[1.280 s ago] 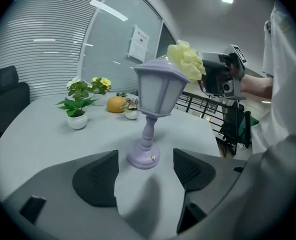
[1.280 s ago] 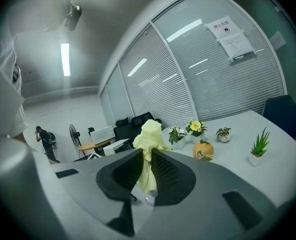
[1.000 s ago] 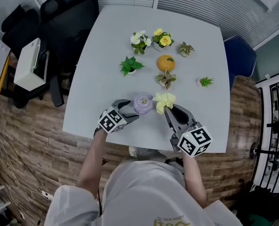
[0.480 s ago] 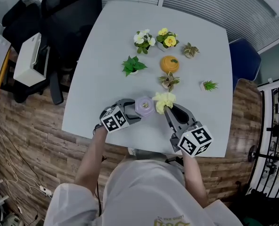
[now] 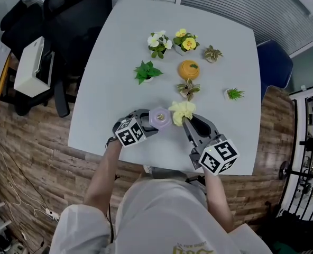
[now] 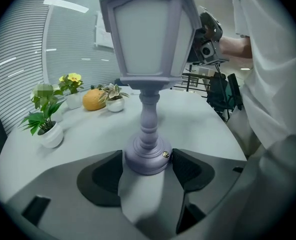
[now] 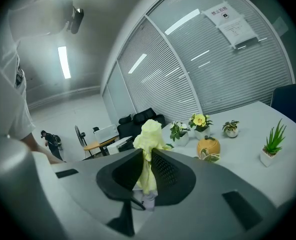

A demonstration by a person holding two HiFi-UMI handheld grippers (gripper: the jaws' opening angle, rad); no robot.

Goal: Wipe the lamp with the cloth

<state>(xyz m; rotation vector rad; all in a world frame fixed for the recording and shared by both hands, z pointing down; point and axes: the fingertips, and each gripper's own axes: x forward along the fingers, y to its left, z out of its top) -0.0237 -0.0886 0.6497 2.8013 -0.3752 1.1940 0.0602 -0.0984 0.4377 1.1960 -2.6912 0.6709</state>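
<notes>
- Head view: lamp (image 5: 160, 118) stands on table (image 5: 119, 52) toward its near edge, seen from above as a lilac top; L gripper (image 5: 150, 122) reaches in at its foot from the left; R gripper (image 5: 187, 121) comes in from the right w/ yellow cloth (image 5: 183, 110) bunched at its tips, just beside the lamp top (touching or a hair off, can't settle it from here); small potted plants (image 5: 147, 72) & an orange ornament (image 5: 188, 69) sit farther back, well apart from the work.
- L gripper view: jaws closed in on the round base (image 6: 147, 159), one of the pads (image 6: 104, 171) against each side; lamp upright, stem & lantern-style shade (image 6: 148, 34) rising straight ahead; this hand reads as the steadier, not the wiper.
- R gripper view: jaws nearly together, pinching the cloth low down; a loose tuft stands up past the tips; a pale lilac bit low between the jaws may be the lamp, too small to tell.
- Step in hand, as I read it: the wipe proper, on or just starting, at shade level on the right side; how much is already clean can't be judged.
- Next move prob. calls for: press tuft onto a shade panel & draw it down/around; firm L grip on base, since side pressure on a tall narrow lamp could tip it; tight pinch on cloth so it doesn't slip out.
</notes>
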